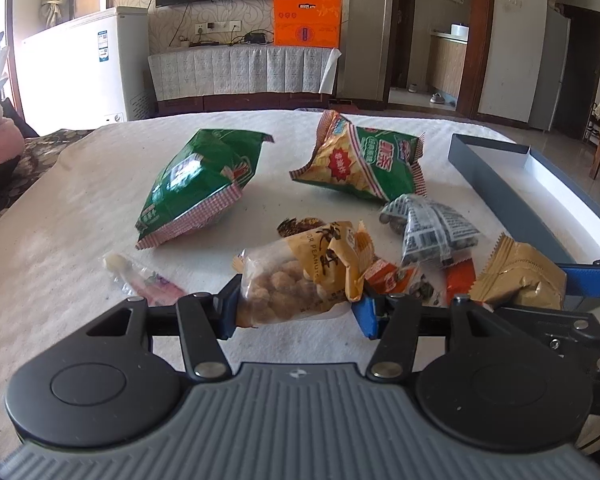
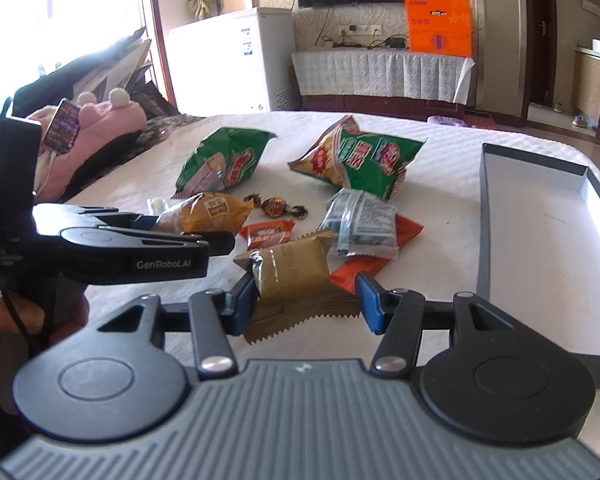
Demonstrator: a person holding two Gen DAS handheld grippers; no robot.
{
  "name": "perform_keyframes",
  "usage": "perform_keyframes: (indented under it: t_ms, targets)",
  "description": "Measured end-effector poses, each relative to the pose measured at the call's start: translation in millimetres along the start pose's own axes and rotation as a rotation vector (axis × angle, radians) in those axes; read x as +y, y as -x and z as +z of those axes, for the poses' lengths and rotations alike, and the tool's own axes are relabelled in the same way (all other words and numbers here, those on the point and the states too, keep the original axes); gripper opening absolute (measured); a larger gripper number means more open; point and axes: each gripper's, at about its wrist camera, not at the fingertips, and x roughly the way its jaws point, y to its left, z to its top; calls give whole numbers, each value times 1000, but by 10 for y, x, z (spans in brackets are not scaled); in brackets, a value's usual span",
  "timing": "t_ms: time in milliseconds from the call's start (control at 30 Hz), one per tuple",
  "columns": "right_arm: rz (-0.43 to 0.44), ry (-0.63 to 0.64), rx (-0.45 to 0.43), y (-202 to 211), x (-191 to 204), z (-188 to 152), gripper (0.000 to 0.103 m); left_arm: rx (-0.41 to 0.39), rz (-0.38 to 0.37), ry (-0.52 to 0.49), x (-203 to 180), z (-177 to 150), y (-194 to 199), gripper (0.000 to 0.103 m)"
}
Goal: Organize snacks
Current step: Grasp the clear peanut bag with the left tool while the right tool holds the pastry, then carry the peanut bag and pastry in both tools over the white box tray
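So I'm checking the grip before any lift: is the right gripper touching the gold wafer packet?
Cannot tell. In the right wrist view the gold wafer packet sits between the right gripper pads; the left pad looks against it, a gap shows at the right pad.

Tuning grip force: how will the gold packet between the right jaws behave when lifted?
The gold packet looks puffy and creased, so it probably gives under the pads. Its foil is glossy, so it may slip. It seems light, and the serrated end near the right gripper is flat and would likely flop.

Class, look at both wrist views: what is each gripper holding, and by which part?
The left gripper holds the peanut snack bag across its clear lower end. The right gripper grips the gold packet across its body near the crimped edge.
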Motion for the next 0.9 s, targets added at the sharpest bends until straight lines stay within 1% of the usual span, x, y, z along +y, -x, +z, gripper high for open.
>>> perform_keyframes:
  t_ms: [300,533,667,900]
  targets:
    - [-43,-11,-41,47,-184,106,56,-27,-49,-4,-248,182,-113,61]
    - [-98,-51,-73,120,-453,165,56,-37,-89,-9,-426,292,-218,61]
    - [-128,-85,-92,158,-619,191,56,-50,-115,-29,-555,340,-241,61]
    - [-172,-113,-91,174,-838,197,56,-64,-170,-63,-850,443,-336,61]
